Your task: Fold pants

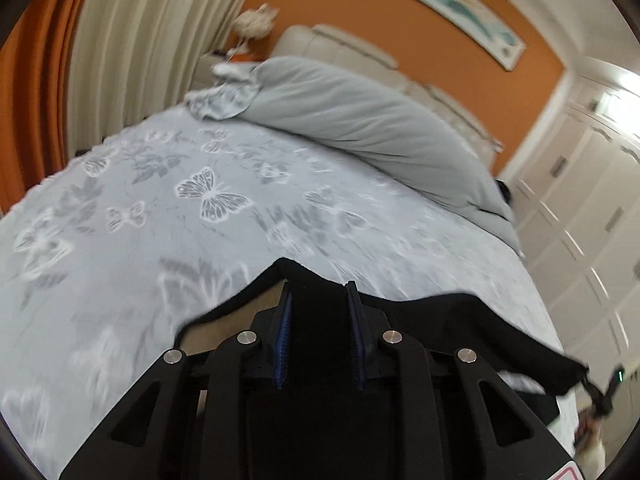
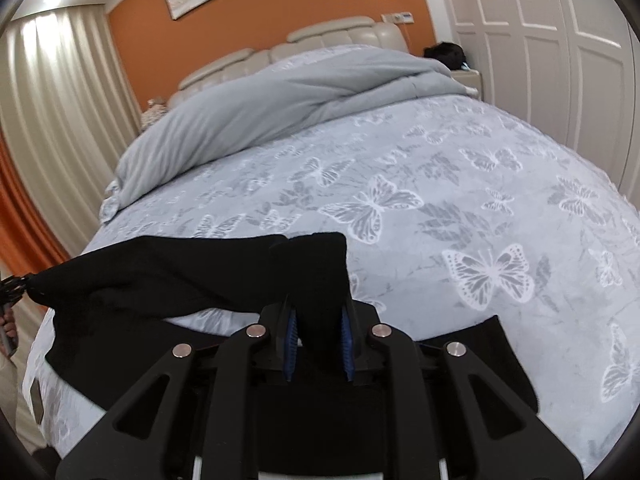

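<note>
The black pants (image 1: 460, 320) hang stretched between my two grippers above the near edge of the bed. My left gripper (image 1: 318, 292) is shut on one end of the black cloth, which bunches up between its blue pads. My right gripper (image 2: 318, 312) is shut on the other end of the pants (image 2: 160, 276), with a peak of cloth standing up between its blue pads. The cloth runs left from there to the other gripper (image 2: 12, 286), at the frame's left edge. The rest of the pants hangs below the fingers, mostly hidden.
The bed (image 2: 460, 208) has a pale grey butterfly-print cover. A rolled grey duvet (image 2: 260, 108) lies across its far end by the cream headboard (image 2: 340, 36). White wardrobes (image 2: 540, 40) stand to the right, curtains (image 2: 48, 100) to the left.
</note>
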### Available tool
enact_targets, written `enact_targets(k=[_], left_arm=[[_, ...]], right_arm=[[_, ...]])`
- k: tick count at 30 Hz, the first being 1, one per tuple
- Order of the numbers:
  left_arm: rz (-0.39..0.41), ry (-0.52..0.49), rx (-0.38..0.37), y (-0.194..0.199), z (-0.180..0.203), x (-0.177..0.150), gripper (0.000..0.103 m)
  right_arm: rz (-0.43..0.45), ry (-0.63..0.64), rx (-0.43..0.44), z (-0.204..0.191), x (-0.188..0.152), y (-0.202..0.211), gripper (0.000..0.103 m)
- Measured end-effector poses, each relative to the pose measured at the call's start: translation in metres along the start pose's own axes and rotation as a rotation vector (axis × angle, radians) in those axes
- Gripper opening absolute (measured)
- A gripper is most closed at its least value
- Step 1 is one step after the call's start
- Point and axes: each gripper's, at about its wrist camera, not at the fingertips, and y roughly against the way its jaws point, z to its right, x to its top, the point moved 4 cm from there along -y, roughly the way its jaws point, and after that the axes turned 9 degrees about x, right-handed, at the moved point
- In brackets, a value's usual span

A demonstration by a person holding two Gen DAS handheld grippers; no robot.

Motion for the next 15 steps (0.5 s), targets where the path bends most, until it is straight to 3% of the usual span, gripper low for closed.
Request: enact_targets(k=[3, 5, 7, 10, 13, 15], left_arm=[[-0.045, 0.013, 0.032, 0.034, -0.004, -0.050, 0.023], [-0.111, 0.067, 0.083, 0.030, -0.020, -0.082, 0.026], [-0.168, 0.157, 0.158, 0.022, -0.044, -0.111, 0.045], [-0.220, 0.374, 0.146, 0.024, -0.064, -0.141, 0.057], [-0.226, 0.418, 0.126, 0.027, -0.047, -0.149, 0.079], [-0.228, 0.427, 0.104, 0.020, -0.029, -0.146, 0.083]], right_arm=[[-0.012, 0.019, -0.014, 0.011, -0.015, 0.017, 0.024], [-0.053, 0.019, -0.054, 0.025, -0.029, 0.015, 0.035], [-0.111, -0.021, -0.127, 0.052, -0.049, 0.013, 0.036], [-0.099, -0.092, -0.185, 0.074, -0.065, 0.037, 0.039], [-0.041, -0.096, -0.195, 0.068, -0.072, 0.071, 0.071], [0.004, -0.070, -0.157, 0.049, -0.076, 0.090, 0.078]])
